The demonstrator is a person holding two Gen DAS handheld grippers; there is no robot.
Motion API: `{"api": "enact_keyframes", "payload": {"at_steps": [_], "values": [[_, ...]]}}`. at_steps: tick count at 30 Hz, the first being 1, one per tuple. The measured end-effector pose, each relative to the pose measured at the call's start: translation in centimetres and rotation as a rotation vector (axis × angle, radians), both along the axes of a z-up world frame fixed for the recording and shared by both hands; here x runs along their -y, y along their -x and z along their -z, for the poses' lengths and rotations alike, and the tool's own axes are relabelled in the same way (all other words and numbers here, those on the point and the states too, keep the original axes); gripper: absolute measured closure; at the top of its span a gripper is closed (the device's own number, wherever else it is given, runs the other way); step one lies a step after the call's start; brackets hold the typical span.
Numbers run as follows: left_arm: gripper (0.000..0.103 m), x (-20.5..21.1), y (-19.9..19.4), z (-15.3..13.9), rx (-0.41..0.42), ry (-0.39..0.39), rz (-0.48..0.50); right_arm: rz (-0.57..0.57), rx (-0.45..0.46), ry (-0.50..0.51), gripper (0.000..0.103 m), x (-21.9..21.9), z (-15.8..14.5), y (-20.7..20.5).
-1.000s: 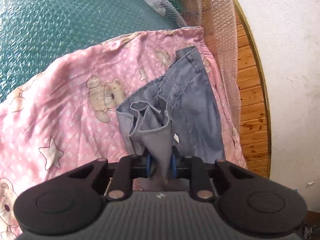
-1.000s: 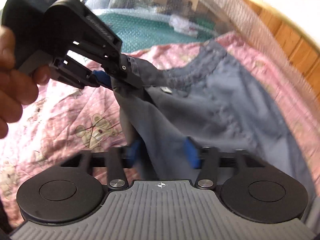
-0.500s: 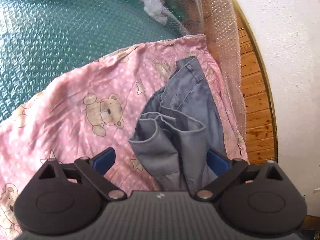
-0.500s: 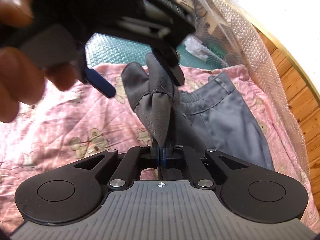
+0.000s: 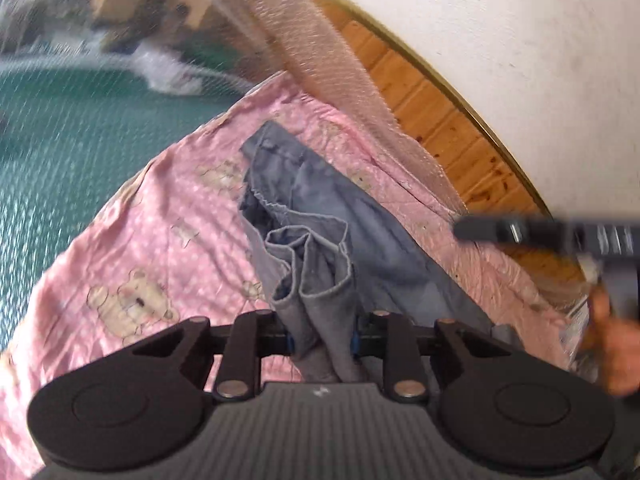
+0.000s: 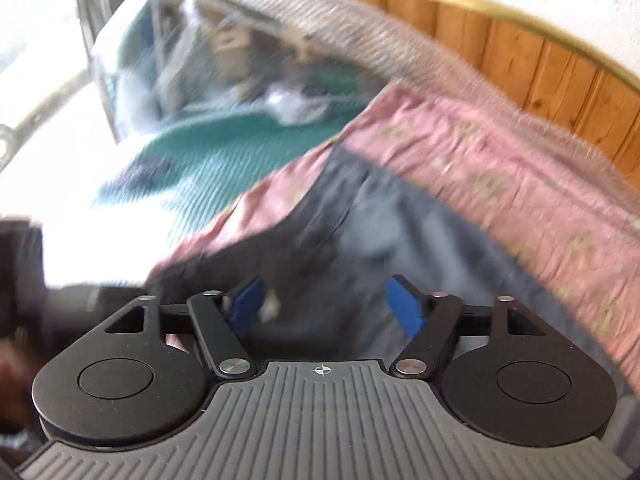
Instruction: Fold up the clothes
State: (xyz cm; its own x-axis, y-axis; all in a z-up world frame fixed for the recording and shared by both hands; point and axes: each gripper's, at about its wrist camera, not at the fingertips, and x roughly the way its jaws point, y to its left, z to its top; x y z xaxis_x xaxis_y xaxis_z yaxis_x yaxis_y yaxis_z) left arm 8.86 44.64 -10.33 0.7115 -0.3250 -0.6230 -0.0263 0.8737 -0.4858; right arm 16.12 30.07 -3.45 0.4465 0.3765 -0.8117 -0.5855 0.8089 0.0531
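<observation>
While the grey trousers (image 5: 320, 216) lie across the pink bear-print sheet (image 5: 160, 248), your left gripper (image 5: 322, 340) pinches a bunched fold of their hem. To the right, your right gripper (image 6: 326, 306) hangs parted over the blurred cloth, gripping nothing.

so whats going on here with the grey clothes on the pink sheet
A person is folding a grey garment that lies on a pink teddy-bear sheet. The left hand-held gripper is shut on a bunched hem of the garment, which stands up between its blue pads. The right hand-held gripper is open above the fabric and grips nothing; its view is heavily motion-blurred. Most of the garment lies spread on the sheet, not yet folded flat.
</observation>
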Motion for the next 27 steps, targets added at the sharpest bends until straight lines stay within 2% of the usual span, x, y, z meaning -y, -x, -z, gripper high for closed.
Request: {"api": "enact_keyframes", "payload": {"at_steps": [1,2,4,7,9,11,12,13,14,15,16,19,22,27], "values": [[0.081,0.9,-0.1,-0.3,0.019,-0.037,0.026,0.006,0.01,0.031,0.017,-1.2,-0.3,-2.0],[0.081,2.0,-0.2,-0.6,0.036,-0.076,0.052,0.013,0.021,0.062,0.014,-2.5,-0.6,-4.1],[0.081,3.8,-0.4,-1.0,0.068,-0.135,0.092,-0.002,-0.007,0.139,0.012,-5.3,0.1,-8.5],[0.081,5.6,-0.4,-1.4,0.104,-0.188,0.138,-0.088,-0.124,0.271,0.012,-11.1,3.6,-13.1],[0.081,6.4,-0.3,-1.3,0.118,-0.21,0.159,-0.182,-0.204,0.382,0.012,-14.7,7.1,-13.8],[0.081,6.7,-0.2,-1.3,0.125,-0.219,0.17,-0.259,-0.239,0.542,0.026,-17.3,11.0,-13.8],[0.081,6.7,-0.1,-1.2,0.126,-0.221,0.171,-0.278,-0.213,0.65,0.049,-17.7,12.9,-13.6],[0.081,6.6,0.0,-1.2,0.125,-0.221,0.169,-0.293,-0.18,0.724,0.076,-17.6,14.0,-13.4],[0.081,6.5,0.1,-1.1,0.124,-0.22,0.167,-0.302,-0.155,0.745,0.085,-17.2,14.4,-13.2],[0.081,6.4,0.2,-1.0,0.124,-0.22,0.165,-0.297,-0.134,0.732,0.093,-16.3,14.1,-13.1],[0.081,6.5,0.3,-1.2,0.128,-0.219,0.168,-0.266,-0.125,0.658,0.095,-14.9,12.7,-13.1],[0.081,7.6,1.2,-2.7,0.174,-0.24,0.214,-0.166,-0.099,0.435,0.099,-10.1,8.1,-13.1],[0.081,10.7,2.6,-4.7,0.252,-0.298,0.3,-0.005,-0.092,0.2,0.1,-1.8,3.2,-13.0],[0.08,18.5,4.0,-5.8,0.322,-0.379,0.483,0.248,-0.144,-0.062,0.101,13.9,3.9,-10.5]]}}
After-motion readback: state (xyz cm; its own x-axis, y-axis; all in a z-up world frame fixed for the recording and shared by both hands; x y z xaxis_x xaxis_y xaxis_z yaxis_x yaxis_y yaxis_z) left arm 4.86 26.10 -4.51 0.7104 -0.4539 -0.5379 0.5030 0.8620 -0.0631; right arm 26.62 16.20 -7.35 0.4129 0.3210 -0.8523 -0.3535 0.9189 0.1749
